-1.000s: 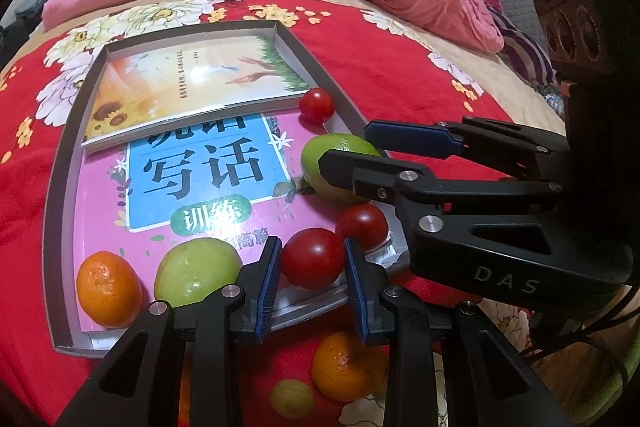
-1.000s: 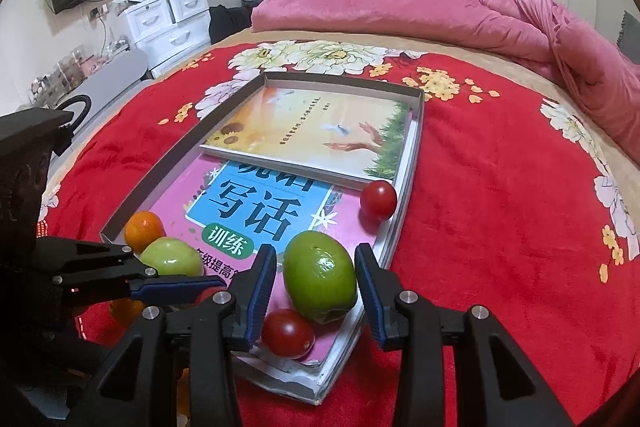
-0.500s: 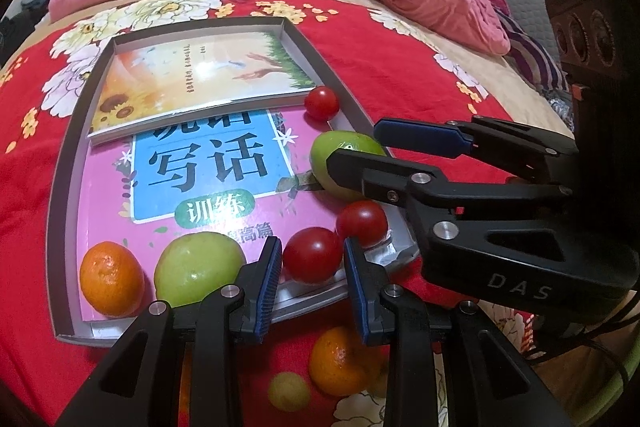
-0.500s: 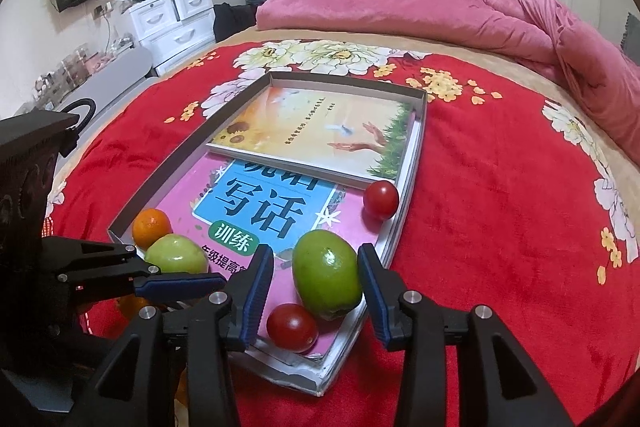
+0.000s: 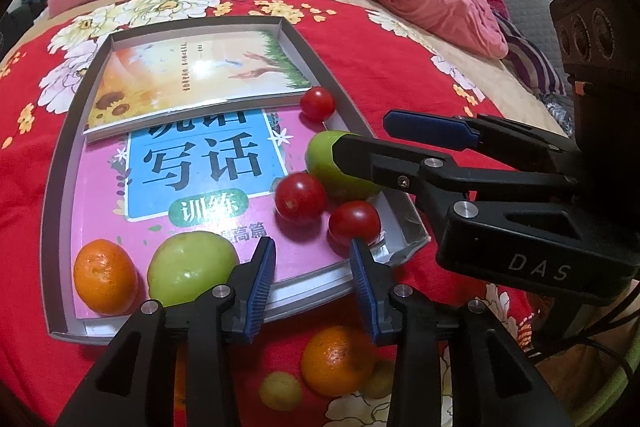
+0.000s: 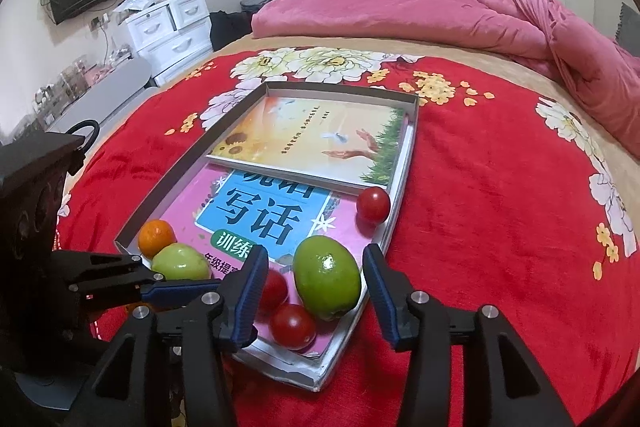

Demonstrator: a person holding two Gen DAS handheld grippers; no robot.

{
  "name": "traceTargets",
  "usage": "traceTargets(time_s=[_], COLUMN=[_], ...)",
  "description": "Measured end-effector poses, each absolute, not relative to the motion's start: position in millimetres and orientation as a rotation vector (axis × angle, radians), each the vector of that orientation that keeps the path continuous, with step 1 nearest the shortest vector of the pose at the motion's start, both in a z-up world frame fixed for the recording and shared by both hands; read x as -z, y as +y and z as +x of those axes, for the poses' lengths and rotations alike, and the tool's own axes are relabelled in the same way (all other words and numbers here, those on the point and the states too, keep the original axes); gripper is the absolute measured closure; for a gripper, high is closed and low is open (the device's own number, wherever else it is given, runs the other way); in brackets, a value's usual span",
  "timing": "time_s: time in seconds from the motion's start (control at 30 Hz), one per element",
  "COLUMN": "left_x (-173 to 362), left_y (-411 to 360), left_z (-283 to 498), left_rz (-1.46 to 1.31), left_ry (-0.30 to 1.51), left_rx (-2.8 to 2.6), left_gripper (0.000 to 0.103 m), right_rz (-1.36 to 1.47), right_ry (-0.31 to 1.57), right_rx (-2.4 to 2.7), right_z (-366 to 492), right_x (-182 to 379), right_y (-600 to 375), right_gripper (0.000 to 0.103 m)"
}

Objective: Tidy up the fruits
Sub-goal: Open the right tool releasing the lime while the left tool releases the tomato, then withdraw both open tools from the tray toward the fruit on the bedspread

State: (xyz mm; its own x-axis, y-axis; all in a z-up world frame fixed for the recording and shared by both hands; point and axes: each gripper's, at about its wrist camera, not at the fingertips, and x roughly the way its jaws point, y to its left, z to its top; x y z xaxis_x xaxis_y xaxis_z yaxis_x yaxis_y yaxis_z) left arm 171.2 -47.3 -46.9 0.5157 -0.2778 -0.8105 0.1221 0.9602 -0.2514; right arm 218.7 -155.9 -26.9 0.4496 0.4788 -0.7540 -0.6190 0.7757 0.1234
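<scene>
Right now, what I read off both wrist feeds:

Left gripper (image 5: 312,279): jaws spread, nothing between the pads; I hold it low in the frame, at the near edge of the tray.
Right gripper (image 6: 312,287): jaws wide, empty; the green mango (image 6: 327,277) sits between the two fingers, and I can't tell whether either pad touches it.
Tray (image 5: 60,163): shallow grey box on the red floral bedspread (image 5: 392,75), filling the left and centre of the left view; two books lie flat inside.
Tomatoes: one (image 5: 301,197) at frame centre on the pink book (image 5: 200,171), a second (image 5: 354,223) just to its right near the tray corner, a third (image 5: 317,103) higher up by the right wall.
Green apple (image 5: 192,267): lower left, beside an orange (image 5: 105,277) in the tray's near corner.
Outside the tray: another orange (image 5: 338,361) at bottom centre on the bedspread, with a small yellowish fruit (image 5: 280,391) just left of it.
</scene>
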Motion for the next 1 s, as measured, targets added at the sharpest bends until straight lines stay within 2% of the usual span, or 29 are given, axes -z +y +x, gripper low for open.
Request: traceTargets(time_s=[0.13,0.37,0.43,0.57,1.0], left_x=[46.8,42.6,40.2,33.8,12.5], left_y=[-47.6,-48.4,-48.2,-47.4,-26.6], left_z=[171.7,170.9,170.5,169.5,163.2], left_rz=[-0.178,-0.192,-0.202,-0.197,-0.210], left_ry=[1.003,1.004,1.003,0.989,0.938], left_rx=[0.246,0.251,0.255,0.243,0.180], left_gripper=[0.061,0.049,0.048,0.041,0.033], right_rz=[-0.175,-0.158,-0.152,-0.134,-0.063], right_ry=[0.871,0.863,0.857,0.851,0.780], right_rx=[-0.676,-0.667,-0.662,-0.650,-0.619], right_z=[219.3,220.3,220.7,222.1,220.8], right_x=[26.6,22.7,21.3,18.6,0.5], right_y=[-157.2,-162.4,-164.1,-167.2,-180.9], right_gripper=[0.052,0.048,0.043,0.040,0.029])
